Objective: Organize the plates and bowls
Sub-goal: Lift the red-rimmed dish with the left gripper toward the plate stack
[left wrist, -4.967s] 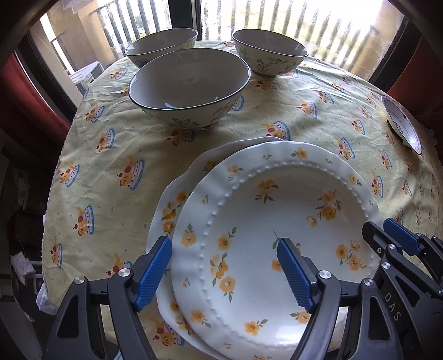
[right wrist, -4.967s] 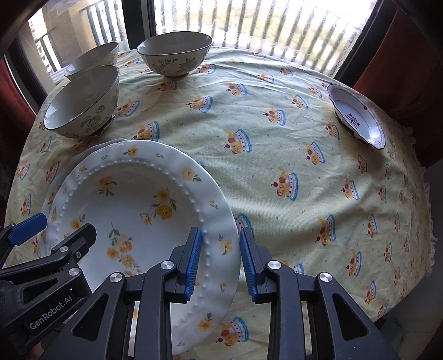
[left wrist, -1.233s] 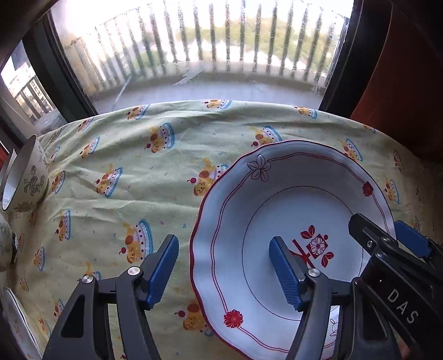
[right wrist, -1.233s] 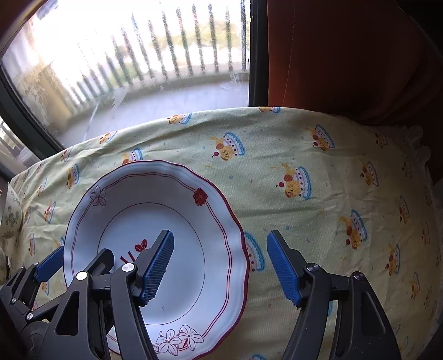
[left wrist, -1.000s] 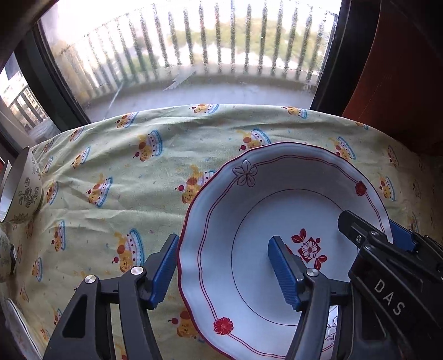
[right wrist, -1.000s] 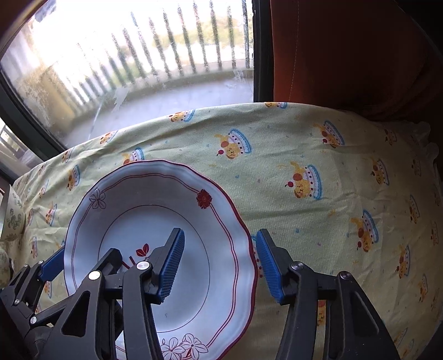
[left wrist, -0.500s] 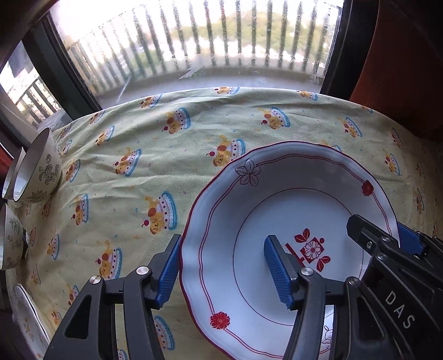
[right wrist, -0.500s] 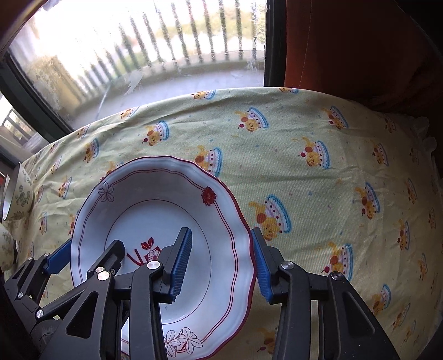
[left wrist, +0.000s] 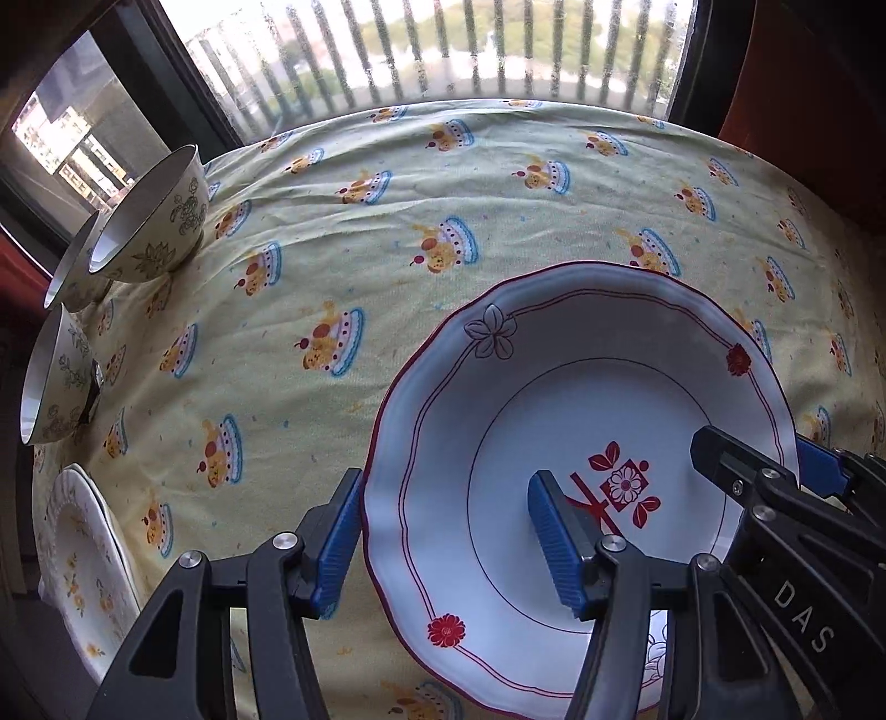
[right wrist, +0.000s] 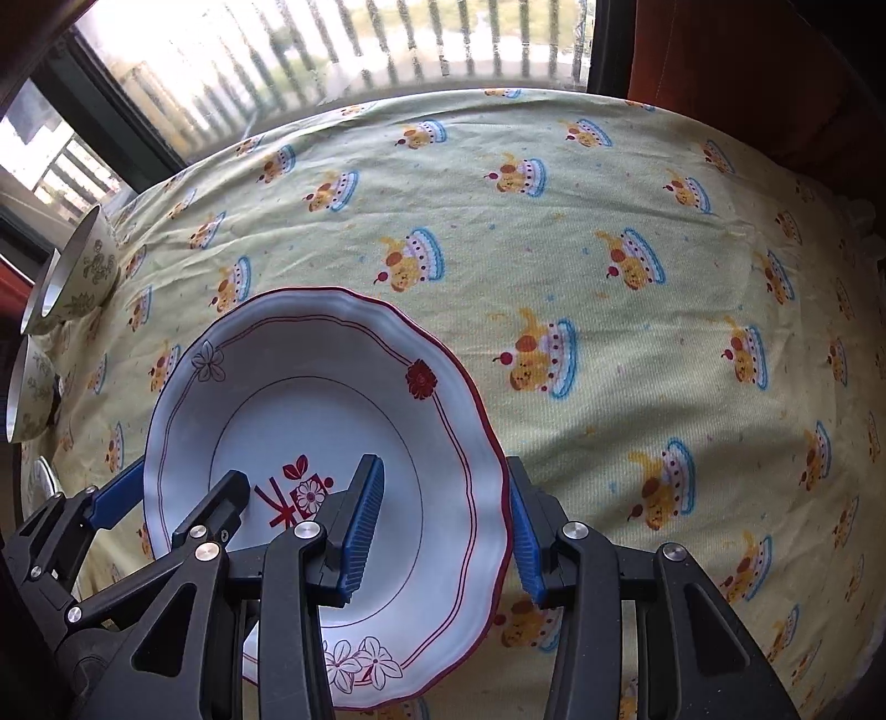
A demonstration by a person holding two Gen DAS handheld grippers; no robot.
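Room: window [left wrist: 421, 50] with railing bars outside, red curtain [right wrist: 747, 66] at right.
Table: yellow cloth [left wrist: 387, 232], cartoon cake print.
Plate [left wrist: 581, 387]: white, red rim, held above cloth between both grippers.
Left gripper [left wrist: 446, 531]: clamped on plate's left rim.
Right gripper [right wrist: 446, 526]: clamped on right rim.
Bowls [left wrist: 149, 232]: far left.
Floral plates [left wrist: 83, 565]: left edge.
Writing: "DAS" on right gripper.

The yellow tablecloth [left wrist: 498, 183] lies bare across the upper centre and right of the left wrist view, and across the whole right half of the right wrist view. At the left edge three patterned bowls [left wrist: 152, 232] crowd together, with stacked floral plates [left wrist: 83, 565] below them at lower left. The red-rimmed plate [left wrist: 581, 387] fills the lower right.
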